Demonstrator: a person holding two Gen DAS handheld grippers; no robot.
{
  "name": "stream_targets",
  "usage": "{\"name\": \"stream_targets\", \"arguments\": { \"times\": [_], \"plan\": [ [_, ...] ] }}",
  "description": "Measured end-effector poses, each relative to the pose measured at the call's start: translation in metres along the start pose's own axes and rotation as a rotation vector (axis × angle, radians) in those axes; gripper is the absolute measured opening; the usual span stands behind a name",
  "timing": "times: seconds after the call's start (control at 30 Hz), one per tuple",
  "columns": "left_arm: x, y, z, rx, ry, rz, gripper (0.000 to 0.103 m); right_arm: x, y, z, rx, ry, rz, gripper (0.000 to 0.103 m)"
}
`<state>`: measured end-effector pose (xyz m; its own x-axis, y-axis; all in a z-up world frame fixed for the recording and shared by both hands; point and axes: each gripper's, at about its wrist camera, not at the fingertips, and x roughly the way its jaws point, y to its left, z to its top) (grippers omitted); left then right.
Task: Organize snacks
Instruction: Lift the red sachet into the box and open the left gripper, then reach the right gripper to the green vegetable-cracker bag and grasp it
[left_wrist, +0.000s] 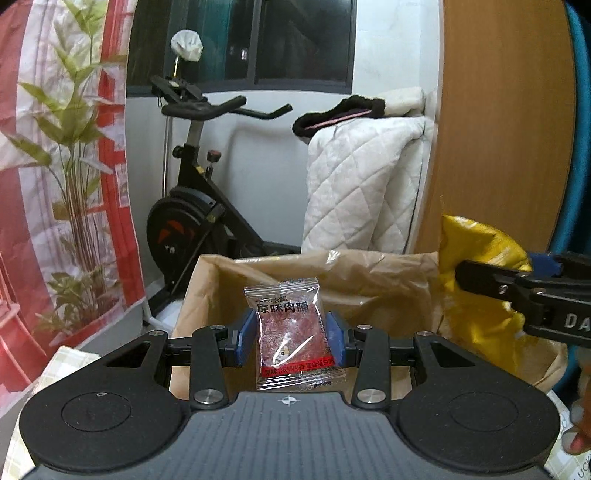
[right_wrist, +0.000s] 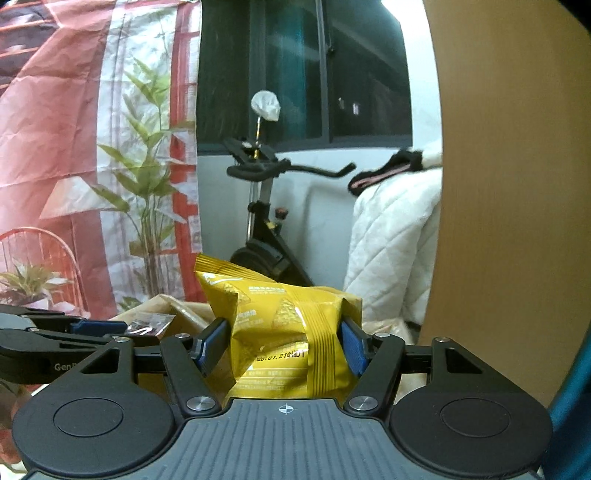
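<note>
In the left wrist view my left gripper (left_wrist: 291, 334) is shut on a small clear packet of reddish dried meat (left_wrist: 293, 332), held upright over the mouth of a brown paper bag (left_wrist: 369, 273). My right gripper (right_wrist: 284, 341) is shut on a puffy yellow snack bag (right_wrist: 280, 332), its blue pads pressing both sides. From the left wrist view the yellow snack bag (left_wrist: 476, 258) and the right gripper's black fingers (left_wrist: 491, 280) come in at the right, above the paper bag's right rim. The right wrist view shows the left gripper's fingers (right_wrist: 62, 332) with the meat packet (right_wrist: 147, 325) at the left.
A black exercise bike (left_wrist: 192, 206) stands behind the paper bag, under a dark window. A white quilted blanket (left_wrist: 362, 184) hangs beside a wooden panel (left_wrist: 498, 129) on the right. A printed curtain with plants (left_wrist: 62, 166) fills the left. A checked tablecloth corner (left_wrist: 62, 362) shows lower left.
</note>
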<state>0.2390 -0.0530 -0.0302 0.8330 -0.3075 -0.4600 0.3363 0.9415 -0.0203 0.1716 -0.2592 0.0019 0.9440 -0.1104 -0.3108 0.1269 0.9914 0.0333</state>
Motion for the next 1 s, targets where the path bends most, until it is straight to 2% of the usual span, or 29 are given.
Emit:
{"name": "stream_targets", "arguments": {
  "times": [0.17,0.23,0.3,0.33,0.5,0.7,1.0],
  "plan": [
    [0.005,0.004,-0.001,0.002,0.024,-0.015,0.045,0.019,-0.011,-0.013,0.108,0.106,-0.028,0.062],
    [0.006,0.006,-0.002,-0.008,0.039,-0.028,0.055,0.019,-0.014,-0.017,0.132,0.127,-0.046,0.065],
    [0.004,0.010,-0.004,-0.025,0.048,-0.032,0.071,0.013,-0.013,-0.019,0.136,0.114,-0.059,0.077],
    [0.002,0.011,-0.004,-0.031,0.046,-0.032,0.073,0.009,-0.012,-0.021,0.131,0.106,-0.068,0.082],
    [-0.018,0.018,-0.007,-0.047,0.043,-0.055,0.081,-0.017,-0.006,-0.026,0.112,0.077,-0.077,0.083],
    [-0.053,0.025,-0.008,-0.066,0.023,-0.069,0.081,-0.062,-0.002,-0.032,0.125,0.024,-0.071,0.082],
    [-0.104,0.028,-0.032,-0.038,0.023,-0.080,0.081,-0.111,0.016,-0.052,0.094,0.019,-0.014,0.081]
  ]
}}
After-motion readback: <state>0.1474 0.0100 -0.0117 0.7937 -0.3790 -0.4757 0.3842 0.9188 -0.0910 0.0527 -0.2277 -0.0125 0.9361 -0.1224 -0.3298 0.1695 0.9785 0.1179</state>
